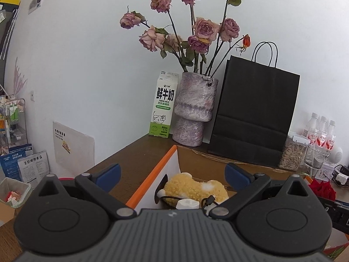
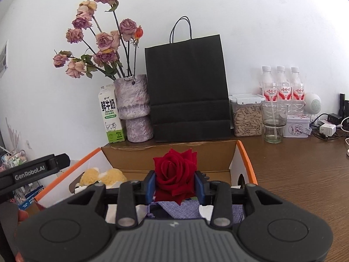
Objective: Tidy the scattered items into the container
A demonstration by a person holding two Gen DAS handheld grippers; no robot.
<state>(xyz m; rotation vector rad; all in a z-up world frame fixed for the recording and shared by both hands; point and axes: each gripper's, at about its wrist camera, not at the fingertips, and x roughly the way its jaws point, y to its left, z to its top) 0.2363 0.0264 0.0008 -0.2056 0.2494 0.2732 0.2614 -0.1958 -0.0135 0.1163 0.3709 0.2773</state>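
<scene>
Left gripper (image 1: 172, 174) fingers wide apart; right gripper (image 2: 175, 185) fingers apparently clamped, both level.

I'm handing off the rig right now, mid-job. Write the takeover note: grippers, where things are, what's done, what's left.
Right gripper: shut on the red fabric rose, held over the open orange-edged cardboard box.
Left gripper: open, empty, hovering at the box's left side.
Done: yellow fuzzy plush toy, white plastic piece and blue-grey woven cloth are in the box.
Left: release the rose into the box; other loose items are not visible from here.
</scene>
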